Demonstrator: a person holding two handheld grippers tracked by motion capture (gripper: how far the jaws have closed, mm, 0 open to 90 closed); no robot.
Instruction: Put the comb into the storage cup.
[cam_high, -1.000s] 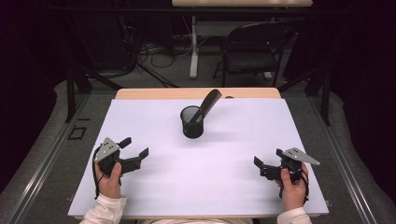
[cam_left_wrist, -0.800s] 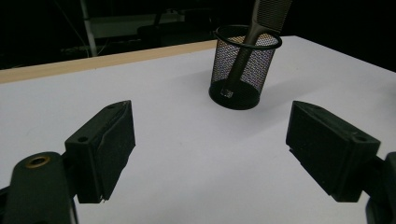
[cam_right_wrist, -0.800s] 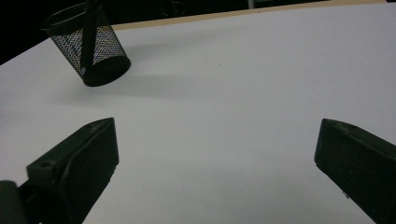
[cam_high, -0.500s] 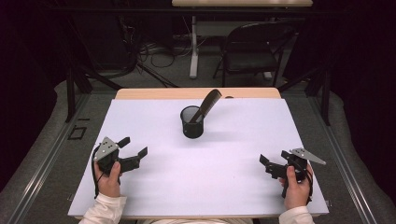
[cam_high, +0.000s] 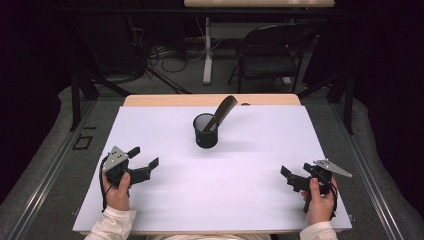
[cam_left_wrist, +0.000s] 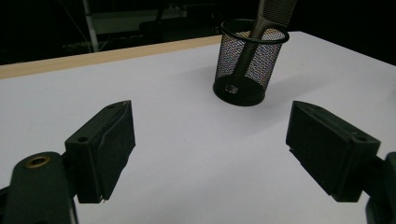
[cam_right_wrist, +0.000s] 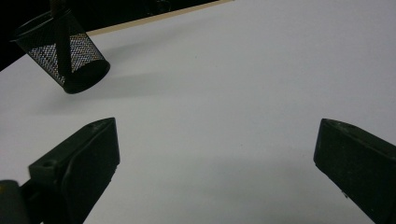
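Note:
A black mesh cup (cam_high: 205, 133) stands upright at the back middle of the white table (cam_high: 250, 150), with a dark comb (cam_high: 222, 112) leaning out of it to the right. My left gripper (cam_high: 144, 156) rests open at the front left, nothing between its jaws. In the left gripper view the open left gripper (cam_left_wrist: 215, 140) faces the mesh cup (cam_left_wrist: 250, 60) and the comb (cam_left_wrist: 268, 14), well short of them. My right gripper (cam_high: 288, 178) is open at the front right, also holding nothing. The right gripper view has the right gripper (cam_right_wrist: 219, 154) open over bare table, with the cup (cam_right_wrist: 65, 53) far off at upper left.
A wooden strip (cam_high: 210, 100) runs along the table's far edge. Beyond it stand a black chair (cam_high: 272, 55), a white table leg (cam_high: 207, 50) and loose cables on the floor. Dark rails flank the table on both sides.
My right gripper has drifted a little to the right and toward the near edge. The left gripper, the cup and the comb have not moved.

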